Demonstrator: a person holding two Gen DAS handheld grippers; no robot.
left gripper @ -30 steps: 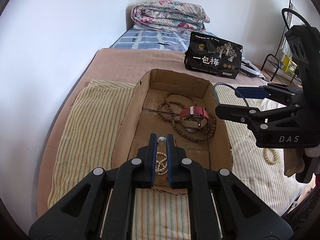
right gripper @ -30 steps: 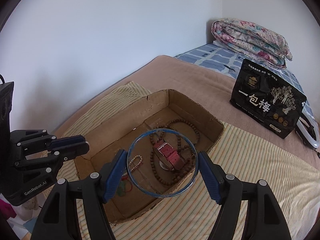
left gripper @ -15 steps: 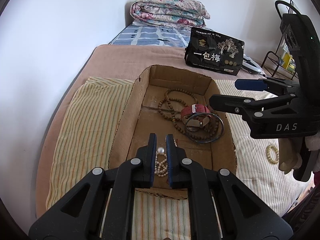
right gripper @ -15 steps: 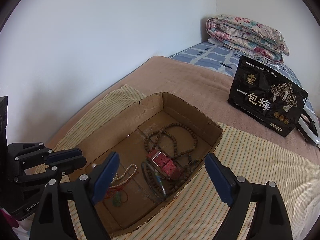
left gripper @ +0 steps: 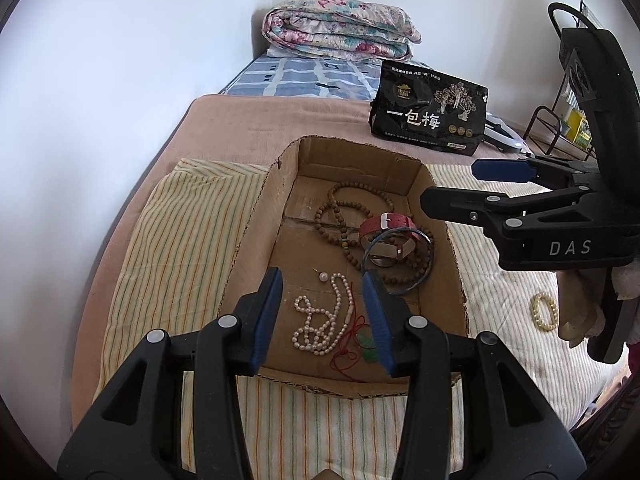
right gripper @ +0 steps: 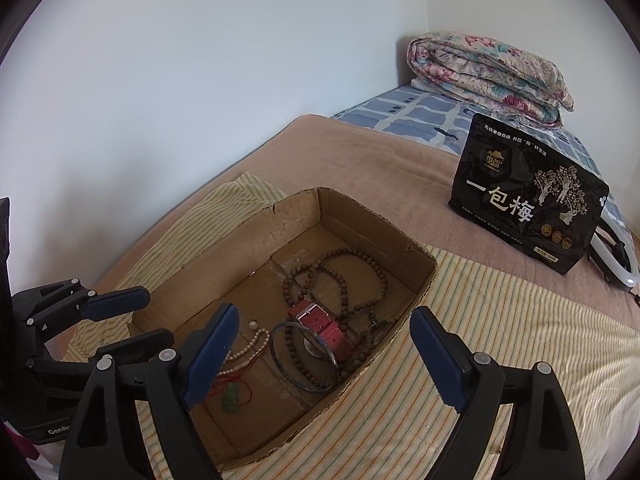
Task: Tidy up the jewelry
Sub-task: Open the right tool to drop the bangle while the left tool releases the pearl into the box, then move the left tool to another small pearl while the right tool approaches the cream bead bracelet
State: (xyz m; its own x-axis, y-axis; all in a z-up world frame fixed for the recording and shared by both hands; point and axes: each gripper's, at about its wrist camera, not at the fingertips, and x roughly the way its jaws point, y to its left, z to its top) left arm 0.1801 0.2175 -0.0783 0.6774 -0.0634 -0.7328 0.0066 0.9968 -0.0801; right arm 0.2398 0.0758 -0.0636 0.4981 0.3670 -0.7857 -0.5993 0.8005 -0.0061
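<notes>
A: What is seen ahead of the grippers, largest first?

B: One cardboard box [left gripper: 256, 236] is set on a striped cloth [left gripper: 172, 240], directly beyond the left gripper [left gripper: 322, 280]. Behind the box, one black pouch [left gripper: 428, 120] is stood upright, and one folded floral quilt [left gripper: 340, 28] is laid farther back.

A: And inside the box?

B: Five pieces are counted. One long brown bead strand [left gripper: 340, 216] is coiled at the far end, with one red watch [left gripper: 386, 230] laid on it and one blue bangle [left gripper: 400, 262] resting over both. One pearl necklace [left gripper: 320, 320] is seen between the left gripper's fingers, lying loose on the box floor, and one green pendant on red cord [left gripper: 366, 344] is placed just beside it, under the right-hand finger.

A: Anything outside?

B: One pale bead bracelet [left gripper: 544, 312] is left on the cloth, below the right gripper [right gripper: 324, 340].

A: How are the jaws held?

B: The left jaws are opening, with nothing pinched. The right jaws are spread wide above the box, empty.
</notes>
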